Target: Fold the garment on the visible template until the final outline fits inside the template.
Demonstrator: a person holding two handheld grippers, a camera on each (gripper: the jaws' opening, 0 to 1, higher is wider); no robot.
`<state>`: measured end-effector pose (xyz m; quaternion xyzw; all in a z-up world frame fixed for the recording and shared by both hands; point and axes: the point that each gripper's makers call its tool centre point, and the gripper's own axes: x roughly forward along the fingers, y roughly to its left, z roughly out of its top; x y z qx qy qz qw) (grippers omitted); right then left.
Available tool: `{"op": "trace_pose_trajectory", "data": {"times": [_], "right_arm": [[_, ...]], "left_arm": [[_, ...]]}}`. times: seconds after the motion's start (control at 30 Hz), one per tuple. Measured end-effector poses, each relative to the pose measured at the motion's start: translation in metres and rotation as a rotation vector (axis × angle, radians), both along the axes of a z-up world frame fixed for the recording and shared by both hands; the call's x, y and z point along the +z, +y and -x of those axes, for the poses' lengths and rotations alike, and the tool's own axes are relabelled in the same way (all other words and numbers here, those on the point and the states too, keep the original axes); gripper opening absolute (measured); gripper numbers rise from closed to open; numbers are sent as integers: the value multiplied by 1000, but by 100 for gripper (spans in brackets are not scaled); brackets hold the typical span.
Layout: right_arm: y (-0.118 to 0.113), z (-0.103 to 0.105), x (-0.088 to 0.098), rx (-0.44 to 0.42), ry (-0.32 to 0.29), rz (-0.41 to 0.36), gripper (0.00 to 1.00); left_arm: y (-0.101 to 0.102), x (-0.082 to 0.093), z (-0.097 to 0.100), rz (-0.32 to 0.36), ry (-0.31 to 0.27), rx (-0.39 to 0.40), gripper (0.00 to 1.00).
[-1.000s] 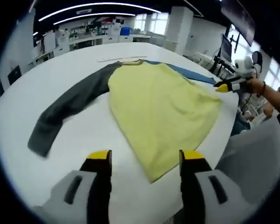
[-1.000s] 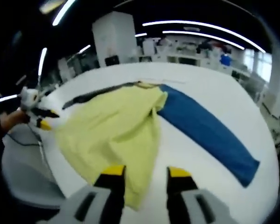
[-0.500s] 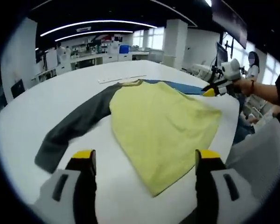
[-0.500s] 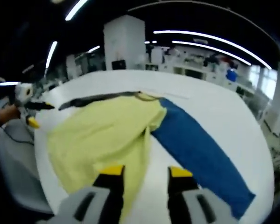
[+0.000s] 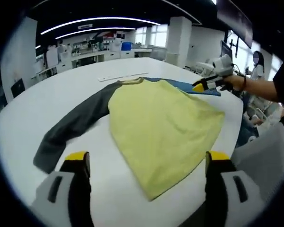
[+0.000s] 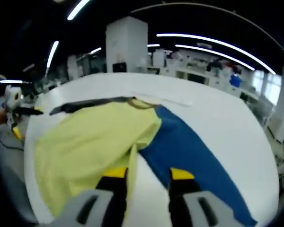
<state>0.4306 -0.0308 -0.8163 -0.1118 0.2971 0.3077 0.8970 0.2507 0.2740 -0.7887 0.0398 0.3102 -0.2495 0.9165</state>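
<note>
A long-sleeved shirt lies flat on the white table [image 5: 42, 90]. Its yellow body [image 5: 161, 118] has a grey sleeve [image 5: 75, 125] stretched out to the left and a blue sleeve [image 5: 180, 83] at the far right. My left gripper [image 5: 147, 158] hangs wide open over the near hem, with nothing between its fingers. My right gripper [image 5: 204, 85], held by a hand, hovers over the blue sleeve. In the right gripper view the right gripper [image 6: 148, 174] stands open above the seam between the yellow body [image 6: 85, 137] and the blue sleeve [image 6: 189, 151].
A thin white strip [image 5: 123, 77] lies on the table beyond the collar. The table's curved edge runs close along the shirt's right side, with a grey chair [image 5: 262, 156] and a person's arm [image 5: 262, 90] past it. Benches stand far behind.
My left gripper's jaws have spread much wider. The right gripper has moved from the shirt's side hem across to the blue sleeve, and its view has closed in on the sleeve seam.
</note>
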Motion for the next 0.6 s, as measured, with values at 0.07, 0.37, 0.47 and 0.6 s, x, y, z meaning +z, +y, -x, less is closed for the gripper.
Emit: {"op": "trace_pose_trajectory", "data": {"times": [0.07, 0.37, 0.47, 0.6], "right_arm": [[3, -6, -3, 14, -7, 15, 27], [24, -19, -17, 82, 3, 39, 24], [26, -22, -21, 108, 6, 61, 21], [29, -26, -22, 128, -9, 87, 18]], "left_arm": [[2, 0, 1, -5, 3, 10, 99], [5, 3, 3, -30, 10, 50, 96], [8, 1, 6, -47, 24, 65, 95], [17, -3, 8, -64, 36, 84, 92]]}}
